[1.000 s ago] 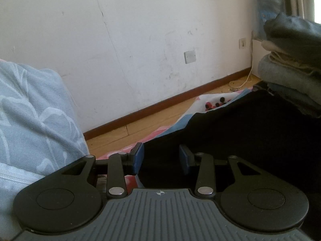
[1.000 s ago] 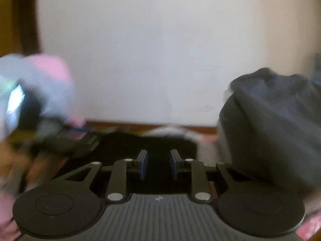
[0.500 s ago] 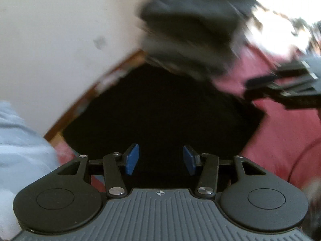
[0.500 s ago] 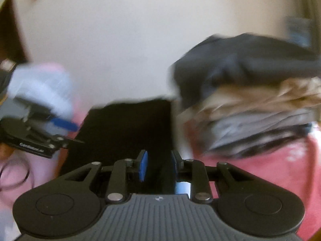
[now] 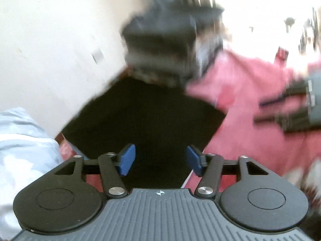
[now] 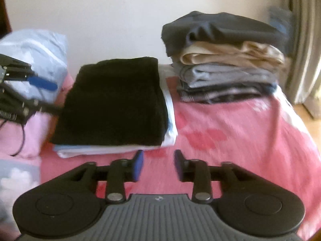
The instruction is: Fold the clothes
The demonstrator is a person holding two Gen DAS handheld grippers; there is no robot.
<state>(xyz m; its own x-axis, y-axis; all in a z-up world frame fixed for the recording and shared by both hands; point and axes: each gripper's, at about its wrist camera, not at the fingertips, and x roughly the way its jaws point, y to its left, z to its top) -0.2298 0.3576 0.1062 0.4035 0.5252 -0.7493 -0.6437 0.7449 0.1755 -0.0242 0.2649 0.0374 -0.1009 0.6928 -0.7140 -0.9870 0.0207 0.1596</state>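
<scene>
Looking along our right gripper [image 6: 158,163], we see its jaws apart with nothing between them, having just been opening, low in the frame over the pink bedspread [image 6: 230,132]. The folded black garment [image 6: 114,102] lies left of centre on a pale folded piece, with a stack of folded clothes [image 6: 226,60] at upper right. Our left gripper [image 5: 159,161] has likewise been opening and stands empty above the black garment's near edge.

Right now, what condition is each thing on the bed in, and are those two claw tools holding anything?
Black garment: folded flat, lying on a light folded item.
Stack of clothes: folded, piled up, dark piece on top.
Pink bedspread: spread out under everything.
Left gripper: open, holding nothing, jaws just been opening.
Right gripper: open, holding nothing, jaws just been opening.
</scene>
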